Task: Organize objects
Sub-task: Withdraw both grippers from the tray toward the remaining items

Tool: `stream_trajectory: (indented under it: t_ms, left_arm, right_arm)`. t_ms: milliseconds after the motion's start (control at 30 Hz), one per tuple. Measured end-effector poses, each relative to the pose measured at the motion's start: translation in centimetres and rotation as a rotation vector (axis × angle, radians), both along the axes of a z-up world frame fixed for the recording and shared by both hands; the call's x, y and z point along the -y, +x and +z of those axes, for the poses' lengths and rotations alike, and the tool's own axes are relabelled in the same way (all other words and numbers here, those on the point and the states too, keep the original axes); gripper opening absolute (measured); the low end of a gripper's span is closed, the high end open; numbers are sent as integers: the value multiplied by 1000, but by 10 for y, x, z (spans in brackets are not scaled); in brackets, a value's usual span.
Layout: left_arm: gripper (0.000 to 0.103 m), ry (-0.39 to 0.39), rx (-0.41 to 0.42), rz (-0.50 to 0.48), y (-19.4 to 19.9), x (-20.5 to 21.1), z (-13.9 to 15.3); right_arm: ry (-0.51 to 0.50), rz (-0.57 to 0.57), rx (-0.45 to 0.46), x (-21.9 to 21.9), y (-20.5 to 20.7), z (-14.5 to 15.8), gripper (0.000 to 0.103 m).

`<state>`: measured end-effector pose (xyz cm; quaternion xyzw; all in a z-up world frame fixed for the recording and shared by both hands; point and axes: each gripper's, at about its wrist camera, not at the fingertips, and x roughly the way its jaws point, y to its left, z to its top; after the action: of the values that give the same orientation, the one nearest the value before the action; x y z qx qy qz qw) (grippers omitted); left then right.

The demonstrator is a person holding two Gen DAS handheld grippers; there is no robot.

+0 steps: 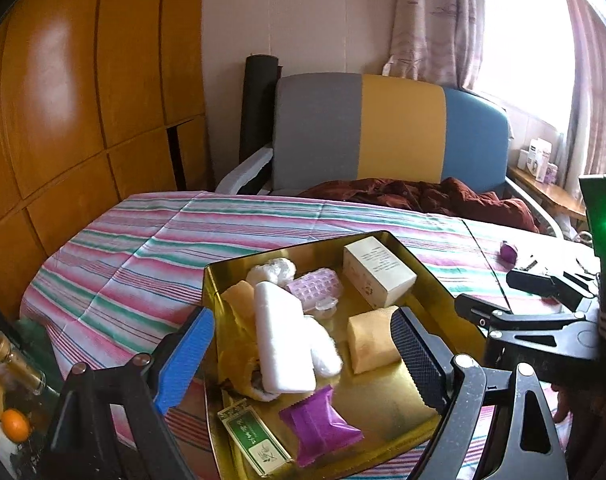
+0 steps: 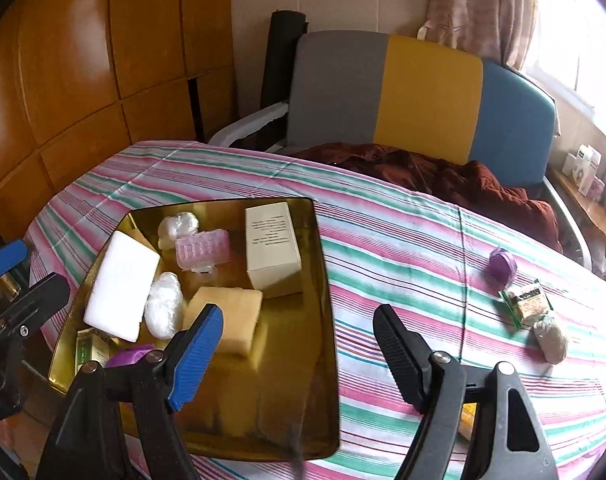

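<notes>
Right wrist view: the right tongs hang wide and empty over the gold tray's right edge. The left tongs are wide too, holding nothing, above the tray's contents. Still loose on the striped worktop, well right of the tray: a purple roll, a green packet and a grey bundle. All look light; the packet probably crinkles, so pinch its flat sides.

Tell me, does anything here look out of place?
Yes. A purple roll, a green-edged packet and a grey bundle lie loose on the striped cloth, apart from the gold tray holding everything else.
</notes>
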<state>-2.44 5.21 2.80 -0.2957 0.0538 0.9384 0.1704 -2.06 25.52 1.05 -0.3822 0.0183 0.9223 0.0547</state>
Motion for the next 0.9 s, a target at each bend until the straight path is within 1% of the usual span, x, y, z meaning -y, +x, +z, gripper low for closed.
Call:
stream_trajectory:
  t_ms: [233, 500, 700, 900]
  left_arm:
    - [90, -28, -2, -45, 7, -17, 1]
    - [91, -55, 4, -104, 12, -40, 0]
    - [91, -71, 23, -162, 15, -58, -6]
    - [91, -76, 37, -210, 15, -75, -8]
  right_arm:
    - [-6, -41, 7, -25, 12, 1, 79]
    - [0, -149, 10, -83, 20, 5, 79]
    - [-7, -252, 10, -142, 30, 10, 79]
    - [-22, -417, 12, -220, 49, 13, 79]
